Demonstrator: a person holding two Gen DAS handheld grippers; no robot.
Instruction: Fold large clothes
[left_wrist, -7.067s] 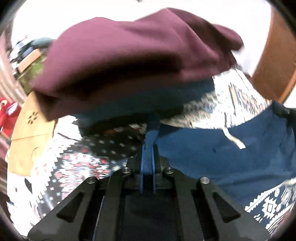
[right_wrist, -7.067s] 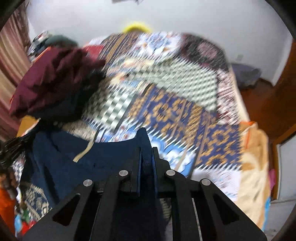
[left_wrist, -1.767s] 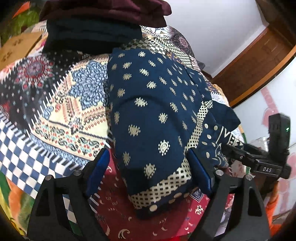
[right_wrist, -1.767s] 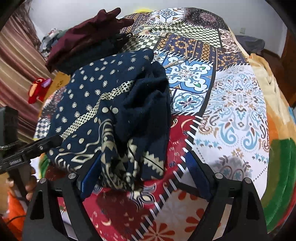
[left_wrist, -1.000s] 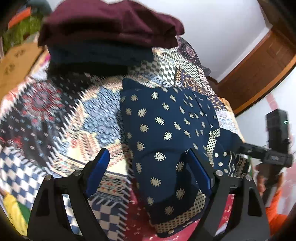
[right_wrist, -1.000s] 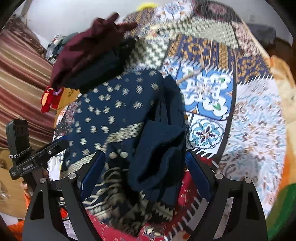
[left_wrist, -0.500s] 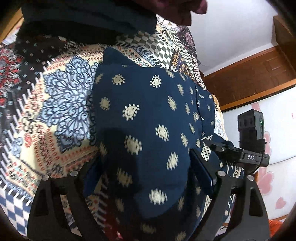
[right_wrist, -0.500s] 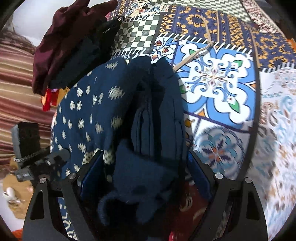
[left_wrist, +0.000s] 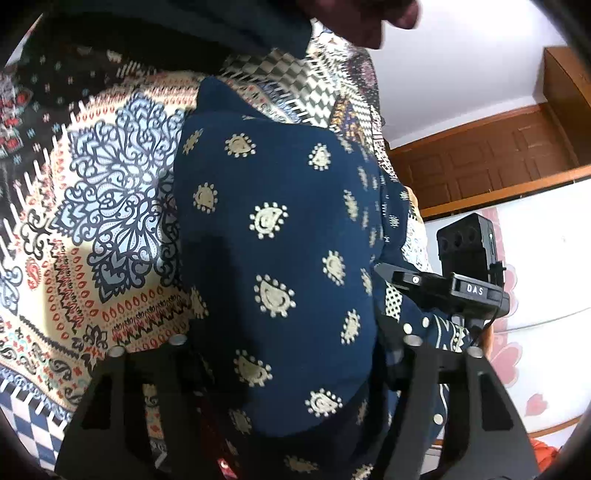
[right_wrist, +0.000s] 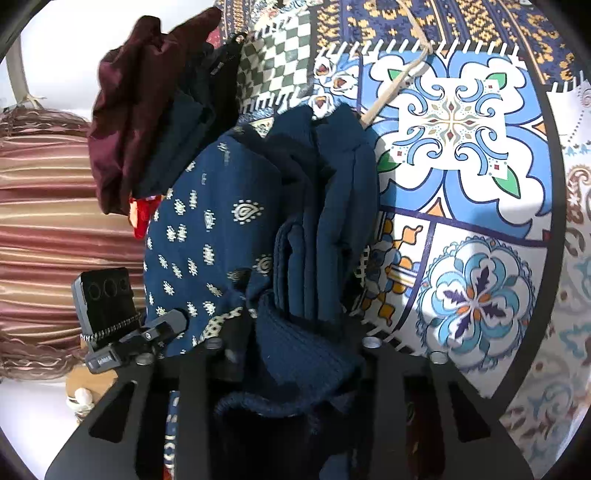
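Two hand-held grippers sit at the near end of a folded navy garment (left_wrist: 280, 229) with cream paisley dots, lying on a patchwork bedspread (left_wrist: 110, 206). Left gripper (left_wrist: 291, 354) straddles the wide printed fold; jaws closing, cloth bulging up between them, fingertips mostly buried under fabric so can't tell if the pads press yet. Right gripper (right_wrist: 295, 347) is closing on the bunched plain-blue edge layers of the same garment (right_wrist: 229, 236); fabric fills the narrow gap and humps over the jaws, looks pinched. From the left view the right gripper (left_wrist: 417, 280) shows at the garment's right edge, just beside the cloth. From the right view the left gripper (right_wrist: 162, 328) shows at the garment's left edge, touching it. Stack of folded clothes (right_wrist: 147, 110), maroon piece on top of dark blue ones, sits on the bedspread (right_wrist: 454, 110) just beyond the garment's far end. Tan cord (right_wrist: 399, 81) lies on the blue tile patch, one end running under the garment. Striped curtain (right_wrist: 48, 229) at left, wooden door (left_wrist: 498, 162) far right.
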